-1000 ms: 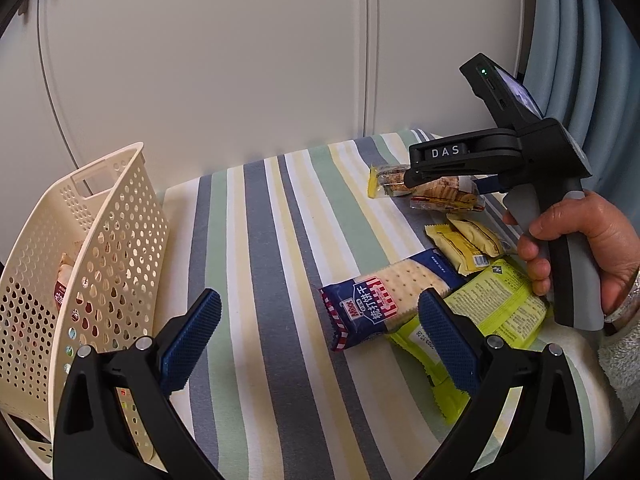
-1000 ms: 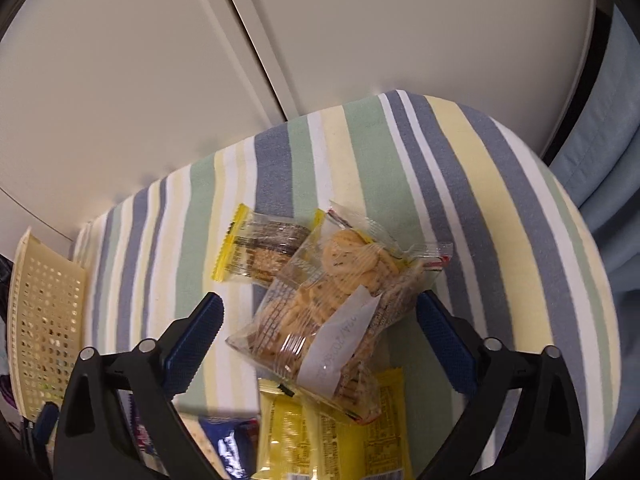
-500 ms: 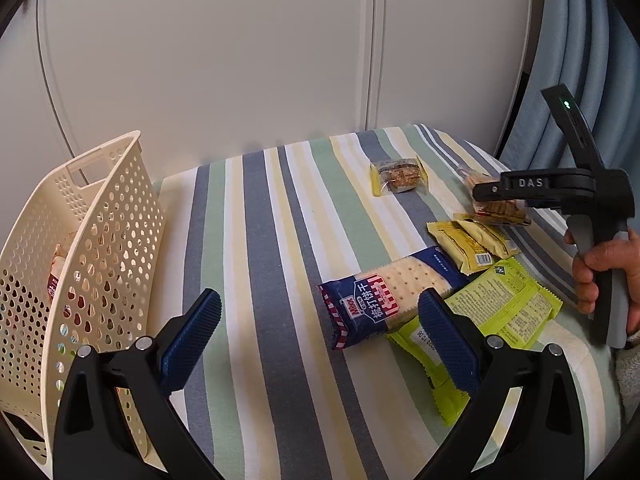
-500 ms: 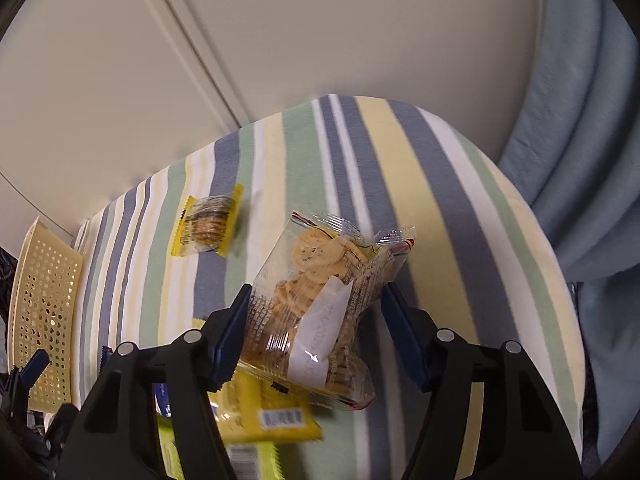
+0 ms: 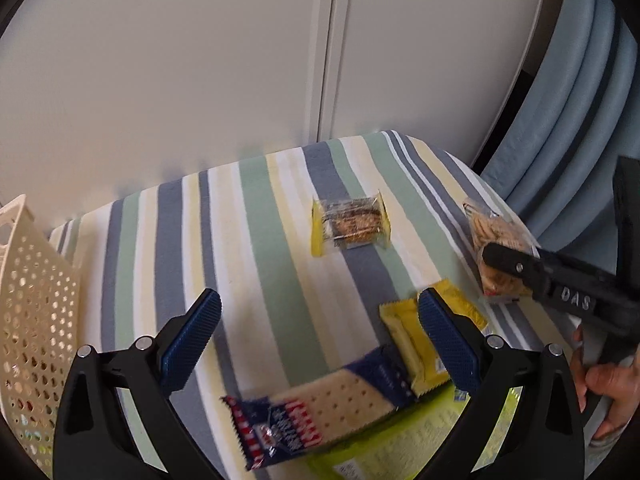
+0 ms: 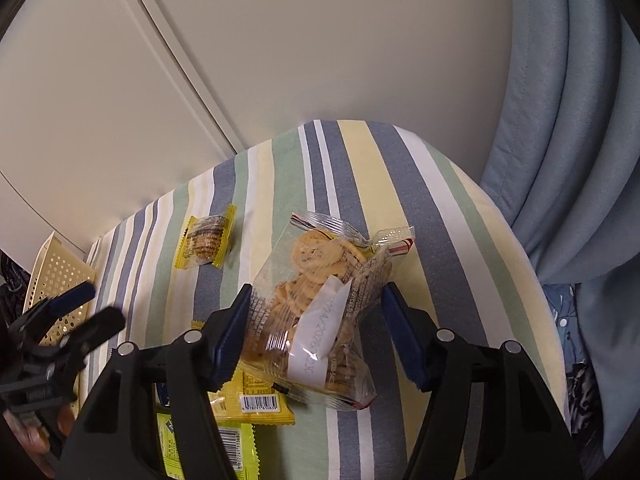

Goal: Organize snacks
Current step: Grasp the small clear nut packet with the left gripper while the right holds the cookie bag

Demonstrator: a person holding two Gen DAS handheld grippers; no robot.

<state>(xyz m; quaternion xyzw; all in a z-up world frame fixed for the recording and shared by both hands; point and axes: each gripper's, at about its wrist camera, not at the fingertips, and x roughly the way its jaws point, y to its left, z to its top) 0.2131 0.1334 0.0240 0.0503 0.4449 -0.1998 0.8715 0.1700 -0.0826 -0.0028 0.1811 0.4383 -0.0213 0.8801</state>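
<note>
i see striped tablecloth (image 5: 280, 208), perforated cream basket (image 5: 36, 320) at left edge. my right gripper (image 6: 316, 332) clamped on clear cookie bag (image 6: 316, 304), right side of table. my left gripper (image 5: 320, 340) spread wide, empty, over blue cracker pack (image 5: 320, 412).

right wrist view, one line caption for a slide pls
Right gripper closed on a clear bag of cookies above the striped tablecloth, yellow snack packets beside it.

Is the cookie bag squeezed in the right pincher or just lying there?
Squeezed. The right gripper has both blue fingers pressed against the cookie bag, one on each side, denting the clear wrapper.
</note>
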